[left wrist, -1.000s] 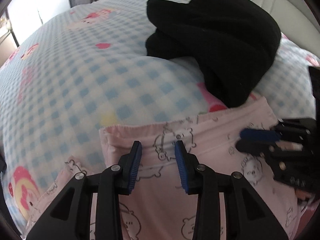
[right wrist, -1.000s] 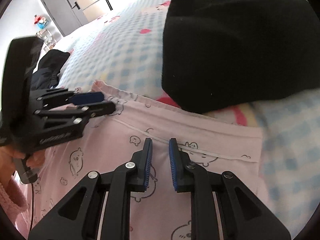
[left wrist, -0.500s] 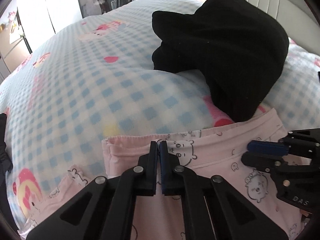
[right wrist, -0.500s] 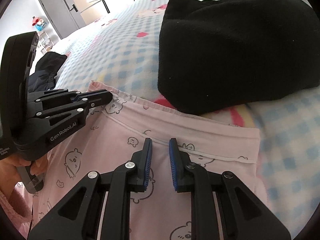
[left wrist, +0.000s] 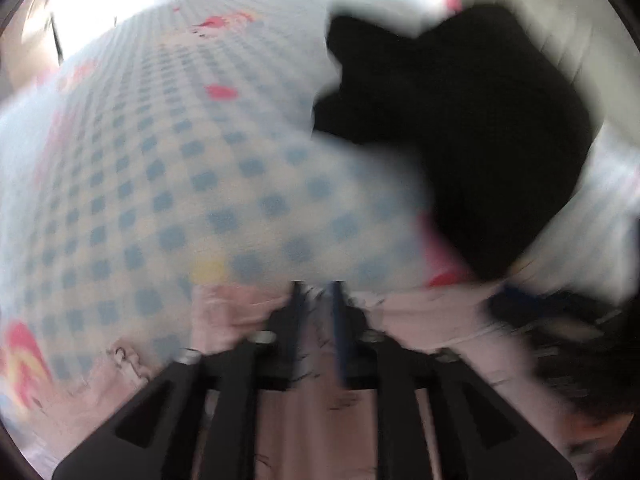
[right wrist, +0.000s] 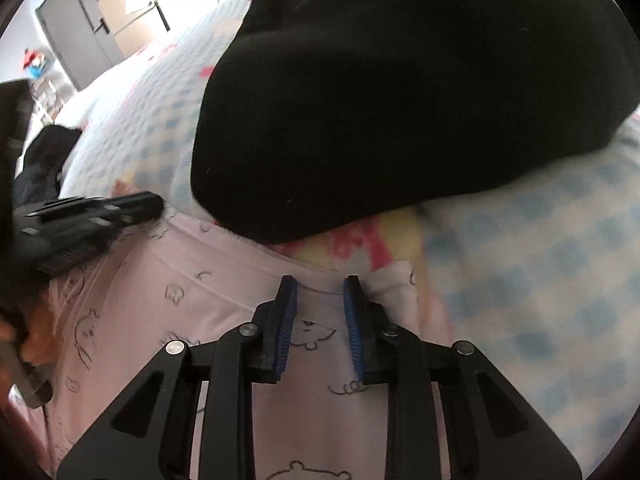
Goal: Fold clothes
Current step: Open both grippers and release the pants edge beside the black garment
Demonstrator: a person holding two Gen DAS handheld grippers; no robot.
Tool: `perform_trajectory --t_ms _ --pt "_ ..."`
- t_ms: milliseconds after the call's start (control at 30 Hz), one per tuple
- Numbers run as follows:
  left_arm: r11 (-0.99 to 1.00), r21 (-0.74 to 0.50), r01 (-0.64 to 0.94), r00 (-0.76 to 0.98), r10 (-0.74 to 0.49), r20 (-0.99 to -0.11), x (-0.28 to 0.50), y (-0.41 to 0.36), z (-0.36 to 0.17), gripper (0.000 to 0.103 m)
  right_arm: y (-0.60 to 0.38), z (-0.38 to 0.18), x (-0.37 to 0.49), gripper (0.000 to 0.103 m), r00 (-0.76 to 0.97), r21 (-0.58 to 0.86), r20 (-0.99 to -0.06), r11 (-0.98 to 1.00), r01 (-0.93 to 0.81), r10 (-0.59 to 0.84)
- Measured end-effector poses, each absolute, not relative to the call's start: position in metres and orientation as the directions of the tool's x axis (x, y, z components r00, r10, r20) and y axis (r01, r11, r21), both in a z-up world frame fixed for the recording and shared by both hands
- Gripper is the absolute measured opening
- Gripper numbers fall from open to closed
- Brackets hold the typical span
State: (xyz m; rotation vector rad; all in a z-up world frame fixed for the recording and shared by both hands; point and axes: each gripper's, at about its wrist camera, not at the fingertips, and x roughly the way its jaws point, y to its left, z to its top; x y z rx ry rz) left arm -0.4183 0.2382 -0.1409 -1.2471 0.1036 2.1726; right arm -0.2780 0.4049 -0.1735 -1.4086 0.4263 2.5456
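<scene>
**Both grippers at the pink hem**

Pink garment (right wrist: 224, 304) lies flat on checked bedding (right wrist: 540, 280), top edge just below black garment (right wrist: 400, 92). Right gripper (right wrist: 320, 312): jaws wide, straddling the hem, nothing pinched. Left gripper (left wrist: 316, 320): blurred, narrow gap w/ pink cloth between — can't tell if clamped. Prob. a hem-grab stage; next needs both corners pinched evenly. Count: 2 grippers, 1 pink, 1 black, plus 1 dark heap (right wrist: 44, 160).

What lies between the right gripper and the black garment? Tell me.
The pink garment's hem, then a narrow strip of printed bedsheet, lie between the right gripper and the black garment; the right wrist view shows it.
</scene>
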Motion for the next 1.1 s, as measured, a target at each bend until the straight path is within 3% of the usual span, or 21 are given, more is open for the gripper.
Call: perform_trajectory --t_ms 67,133,200,267,367,467,533,600,767,900,967,1100 --pt "-0.816 -0.28 -0.506 -0.415 0.515 -0.75 -0.414 0.21 -0.12 0.067 0.406 -0.158 -0.269 0.024 -0.557 0.147 -0.829 -0.938 -0.314 0.056" --pt "-0.832 -0.251 -0.495 -0.442 0.49 -0.751 -0.411 0.194 -0.114 0.065 0.405 -0.144 -0.26 0.025 -0.584 0.175 -0.811 -0.94 -0.293 0.031" --pt "-0.856 -0.167 -0.489 -0.457 0.415 -0.786 -0.411 0.189 -0.12 0.044 0.402 -0.136 -0.255 0.025 -0.592 0.226 -0.805 -0.94 -0.255 -0.033" --pt "-0.878 -0.101 -0.468 -0.431 0.327 -0.841 -0.419 0.186 -0.138 0.041 0.397 -0.135 -0.257 0.025 -0.576 0.25 -0.814 -0.94 -0.231 -0.075" --pt "-0.89 -0.13 -0.437 -0.379 0.314 -0.871 -0.424 0.182 -0.157 0.041 0.392 -0.141 -0.262 0.025 -0.524 0.162 -0.852 -0.95 -0.267 0.002" --pt "-0.877 -0.135 -0.461 -0.37 0.329 -0.869 -0.426 0.187 -0.16 0.04 0.399 -0.149 -0.254 0.025 -0.507 0.169 -0.862 -0.938 -0.302 0.008" --pt "-0.865 -0.135 -0.484 -0.368 0.341 -0.865 -0.427 0.192 -0.16 0.018 0.404 -0.158 -0.249 0.025 -0.481 0.14 -0.876 -0.94 -0.311 0.028" --pt "-0.852 -0.134 -0.507 -0.365 0.353 -0.861 -0.429 0.197 -0.16 0.01 0.408 -0.163 -0.246 0.025 -0.474 0.115 -0.88 -0.947 -0.299 0.043" --pt "-0.849 -0.164 -0.503 -0.352 0.374 -0.858 -0.443 0.205 -0.16 0.011 0.421 -0.163 -0.24 0.014 -0.473 0.09 -0.876 -0.936 -0.339 0.087" --pt "-0.875 -0.278 -0.397 -0.33 0.419 -0.846 -0.461 0.186 -0.154 0.032 0.428 -0.164 -0.238 0.013 -0.481 0.11 -0.872 -0.925 -0.364 0.085" --pt "-0.86 -0.358 -0.363 -0.346 0.482 -0.805 -0.46 0.168 -0.143 0.035 0.428 -0.155 -0.235 0.016 -0.509 0.136 -0.857 -0.922 -0.363 0.074" --pt "-0.889 -0.268 -0.371 -0.433 0.422 -0.797 -0.435 0.14 -0.123 0.037 0.41 -0.128 -0.233 0.018 -0.562 0.206 -0.827 -0.938 -0.28 -0.014"
